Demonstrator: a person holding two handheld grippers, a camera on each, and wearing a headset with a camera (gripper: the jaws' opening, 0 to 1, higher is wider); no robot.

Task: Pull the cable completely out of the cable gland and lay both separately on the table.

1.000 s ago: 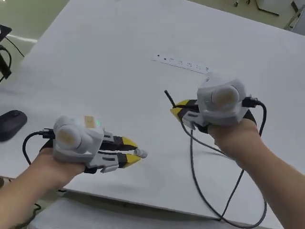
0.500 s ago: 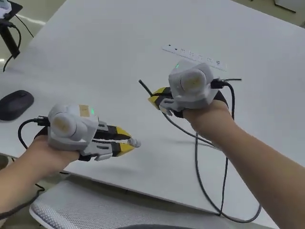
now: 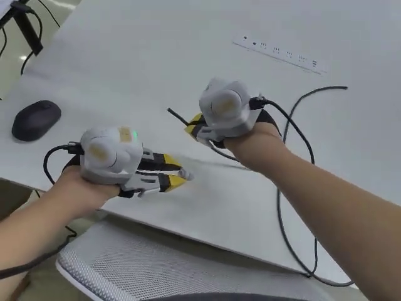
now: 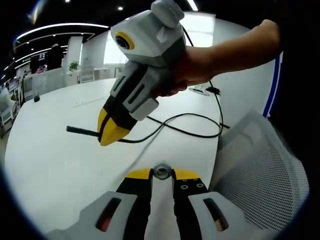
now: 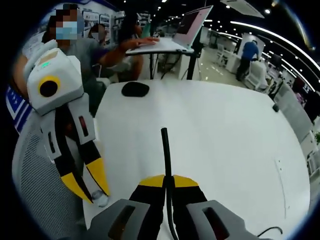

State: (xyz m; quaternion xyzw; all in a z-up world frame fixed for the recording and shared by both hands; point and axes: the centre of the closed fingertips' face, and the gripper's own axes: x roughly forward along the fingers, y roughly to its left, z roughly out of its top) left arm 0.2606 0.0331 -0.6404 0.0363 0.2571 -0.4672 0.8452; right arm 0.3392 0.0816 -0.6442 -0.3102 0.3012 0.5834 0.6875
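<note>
Left gripper (image 4: 161,175): smooth white plastic shell, jaw tips in yellow and black with a dull sheen. Between those tips, the cable gland (image 4: 161,170), pale grey plastic, faintly glossy. Right gripper (image 5: 168,181), same hard plastic. Out ahead of its jaws runs the cable (image 5: 164,150), black matt sheath, rubbery-looking. Under both tools, the table (image 5: 225,130): white, smooth, matt. Beside the left gripper, a chair (image 4: 260,170) of grey woven mesh.

Black cable (image 5: 165,150), pale grey cable gland (image 4: 161,170), white table (image 3: 156,56), black mouse (image 3: 36,119), white power strip (image 3: 280,54)
</note>
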